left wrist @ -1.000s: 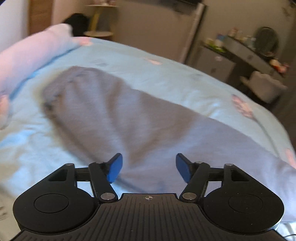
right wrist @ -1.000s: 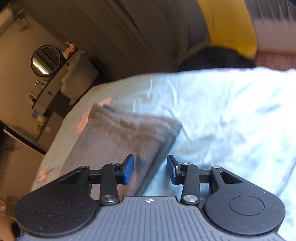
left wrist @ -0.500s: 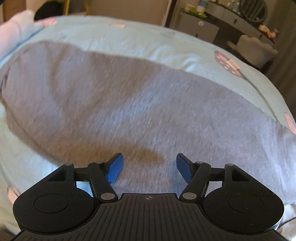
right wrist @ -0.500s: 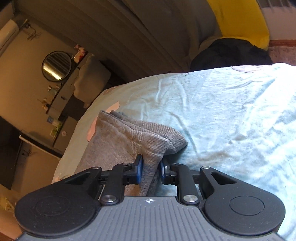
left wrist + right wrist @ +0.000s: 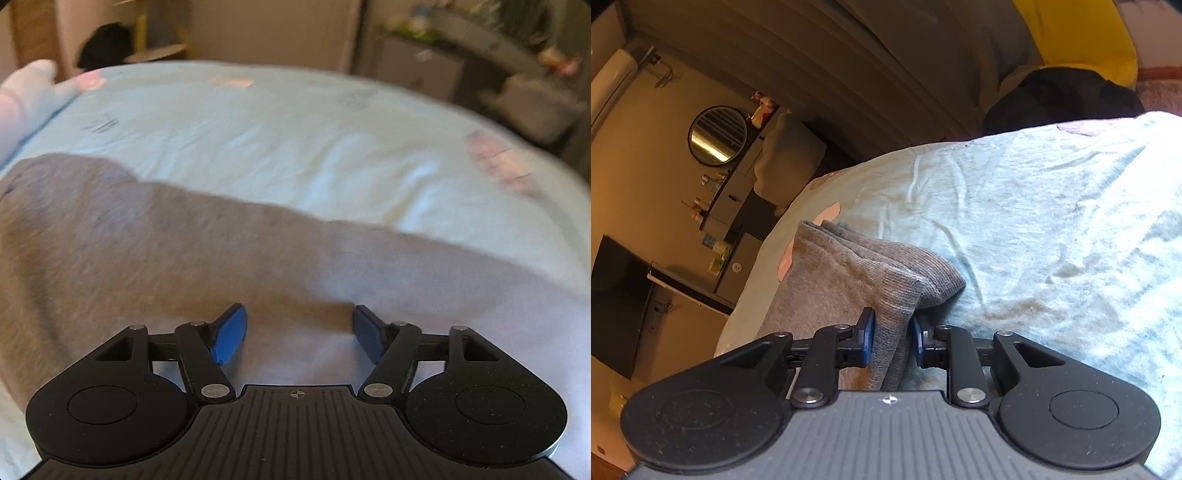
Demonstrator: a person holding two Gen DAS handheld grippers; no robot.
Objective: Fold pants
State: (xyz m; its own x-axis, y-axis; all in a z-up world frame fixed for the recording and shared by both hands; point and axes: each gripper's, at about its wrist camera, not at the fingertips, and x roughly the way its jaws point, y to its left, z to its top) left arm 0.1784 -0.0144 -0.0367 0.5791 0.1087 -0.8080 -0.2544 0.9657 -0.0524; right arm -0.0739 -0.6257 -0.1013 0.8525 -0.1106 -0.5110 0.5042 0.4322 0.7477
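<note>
Now clamped: right gripper (image 5: 891, 341), a second ago agape, jaws easing slightly, pads on pants (image 5: 849, 280) cuffs | left gripper (image 5: 297, 332) opening, empty, over pants on bed (image 5: 295, 140) | lift-and-fold next, likely.

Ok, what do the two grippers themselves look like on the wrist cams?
Both match. The left gripper has black linkage arms on silver pivot pins, two round black side housings, a ribbed black base with a small crosshair mark, and blue pads on its fingertips. The right gripper is built the same, blue pads included, though its ribbed base looks greyer. No cables, sleeves or hands show.
</note>
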